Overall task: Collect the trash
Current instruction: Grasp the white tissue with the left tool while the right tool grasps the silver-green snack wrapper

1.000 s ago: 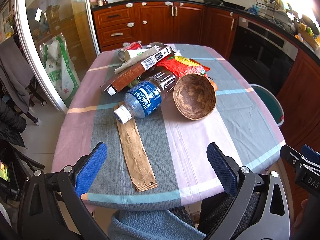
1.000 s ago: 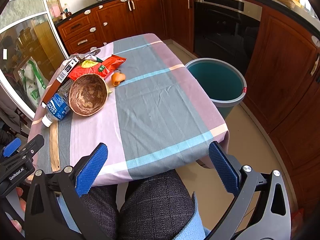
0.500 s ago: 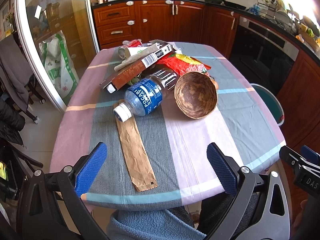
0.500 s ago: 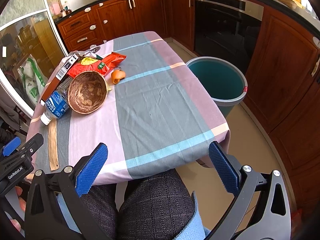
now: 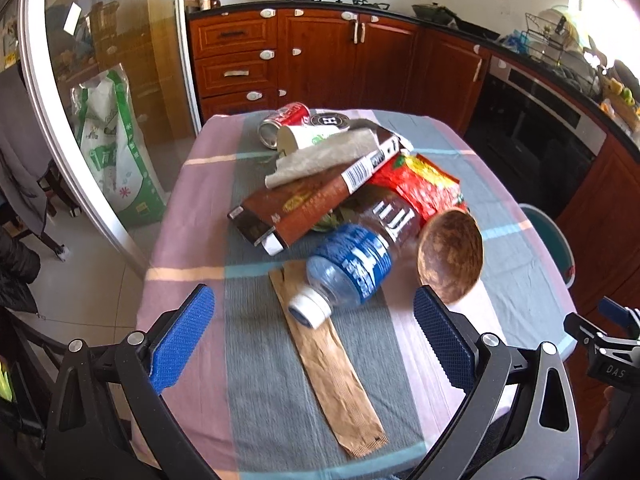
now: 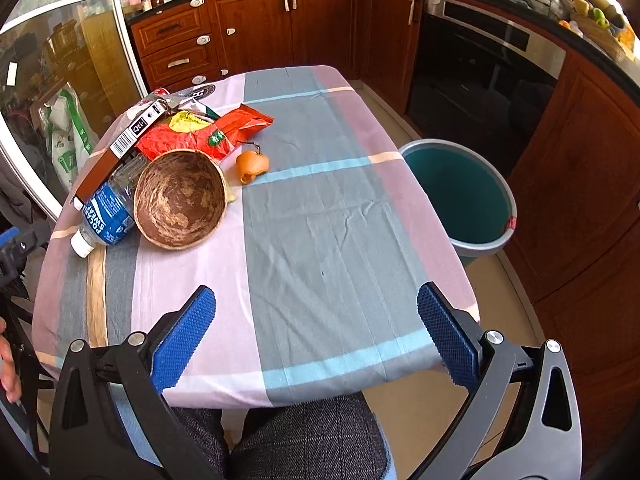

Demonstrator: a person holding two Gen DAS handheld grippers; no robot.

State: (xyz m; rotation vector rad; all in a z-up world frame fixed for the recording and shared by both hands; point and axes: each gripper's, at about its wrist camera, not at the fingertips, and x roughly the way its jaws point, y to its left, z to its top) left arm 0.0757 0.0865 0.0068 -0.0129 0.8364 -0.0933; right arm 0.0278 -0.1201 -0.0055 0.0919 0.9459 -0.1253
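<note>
A heap of trash lies on the checked tablecloth (image 5: 248, 392): a blue-labelled plastic bottle (image 5: 352, 268), a flat brown paper bag (image 5: 332, 372), a brown carton (image 5: 308, 204), a red snack wrapper (image 5: 420, 184), a red can (image 5: 284, 120), a paper cup (image 5: 304, 138) and a coconut-shell bowl (image 5: 450, 256). My left gripper (image 5: 312, 332) is open and empty, over the paper bag just short of the bottle cap. My right gripper (image 6: 316, 332) is open and empty above the table's near edge. An orange peel (image 6: 252, 164) lies beside the bowl (image 6: 180, 200). A teal bin (image 6: 460, 196) stands right of the table.
Wooden cabinets (image 5: 320, 60) and an oven (image 6: 480, 64) line the far and right walls. A glass door (image 5: 100, 100) and a white-green sack (image 5: 116, 152) are to the left. My knees (image 6: 280, 440) are under the table edge.
The left gripper has moved forward and lower toward the bottle and paper bag. The right gripper has moved slightly forward over the table edge. Both stay open.
</note>
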